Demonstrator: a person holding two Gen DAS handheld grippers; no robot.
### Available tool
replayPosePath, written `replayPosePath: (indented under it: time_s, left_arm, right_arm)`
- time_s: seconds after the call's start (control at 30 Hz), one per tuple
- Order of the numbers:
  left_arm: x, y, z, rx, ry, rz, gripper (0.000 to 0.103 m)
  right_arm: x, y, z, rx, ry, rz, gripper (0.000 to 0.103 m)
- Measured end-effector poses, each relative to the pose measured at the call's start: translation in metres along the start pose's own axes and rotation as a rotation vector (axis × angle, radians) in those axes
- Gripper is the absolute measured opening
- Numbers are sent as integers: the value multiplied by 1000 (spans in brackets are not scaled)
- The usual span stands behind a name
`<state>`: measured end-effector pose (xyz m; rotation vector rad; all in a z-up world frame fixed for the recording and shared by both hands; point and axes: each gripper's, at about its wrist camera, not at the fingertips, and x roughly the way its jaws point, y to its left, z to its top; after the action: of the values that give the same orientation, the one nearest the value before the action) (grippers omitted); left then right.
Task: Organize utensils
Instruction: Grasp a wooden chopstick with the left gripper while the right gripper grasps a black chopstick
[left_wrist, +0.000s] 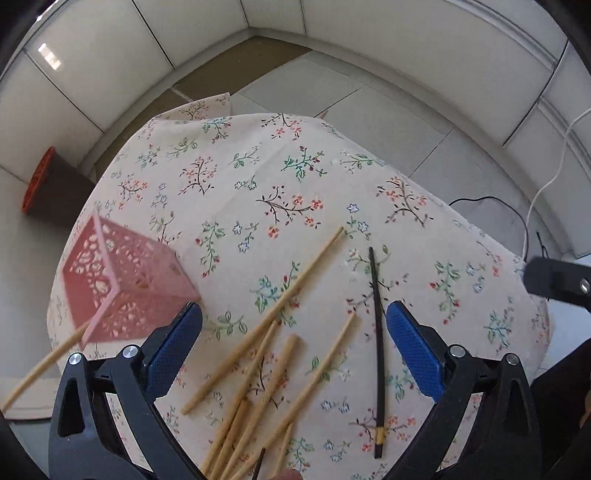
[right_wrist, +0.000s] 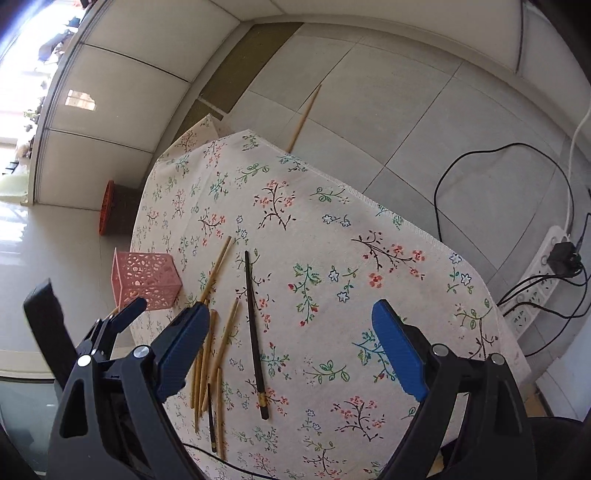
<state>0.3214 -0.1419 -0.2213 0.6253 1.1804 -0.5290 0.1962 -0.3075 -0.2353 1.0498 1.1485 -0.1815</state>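
Observation:
Several bamboo chopsticks (left_wrist: 258, 369) lie scattered on the floral tablecloth (left_wrist: 258, 166). Beside them lies a long black chopstick (left_wrist: 377, 350) with a gold band. My left gripper (left_wrist: 294, 310) hovers open over this pile, holding nothing. A pink perforated basket (left_wrist: 122, 280) stands left of it at the table's edge, and a bamboo stick (left_wrist: 44, 365) juts out past that edge. In the right wrist view my right gripper (right_wrist: 291, 308) is open and empty above the black chopstick (right_wrist: 255, 339). The bamboo pile (right_wrist: 207, 369) and a second black chopstick (right_wrist: 211, 421) lie by its left finger. The basket (right_wrist: 146, 280) is further left.
One bamboo chopstick (right_wrist: 304, 118) lies on the tiled floor beyond the table. A brown bin with a red rim (right_wrist: 110, 206) stands on the floor at the left. A power strip (right_wrist: 546, 266) with cables lies on the floor at the right.

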Motion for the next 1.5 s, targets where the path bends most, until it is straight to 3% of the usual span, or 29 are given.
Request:
replayPosePath:
  time_s: [0.17, 0.27, 0.43, 0.6, 0.73, 0.87, 0.97, 1.33, 1.5]
  left_arm:
    - [32, -11, 21, 57, 56, 10, 90]
    - [43, -17, 28, 104, 84, 31, 78]
    - [59, -12, 38, 131, 144, 9, 48]
    - [66, -4, 45, 132, 170, -42, 43]
    - [69, -7, 43, 110, 159, -126, 16]
    - [64, -10, 33, 99, 99, -81, 10]
    - [39, -6, 17, 75, 4, -65, 9]
    - [-137, 54, -80, -183, -418, -48, 7]
    - [-186, 76, -131, -292, -556, -56, 5]
  right_arm:
    - [9, -6, 5, 33, 51, 33, 87]
    - [11, -9, 7, 62, 71, 60, 87]
    - [13, -8, 8, 68, 81, 77, 87]
    - [12, -6, 8, 58, 75, 69, 87]
    - [16, -2, 8, 36, 71, 41, 87]
    - [22, 4, 8, 1, 65, -9, 87]
    - [28, 7, 9, -18, 54, -51, 87]
    - [65, 62, 2, -183, -13, -226, 87]
    - [81, 75, -1, -194, -16, -323, 85]
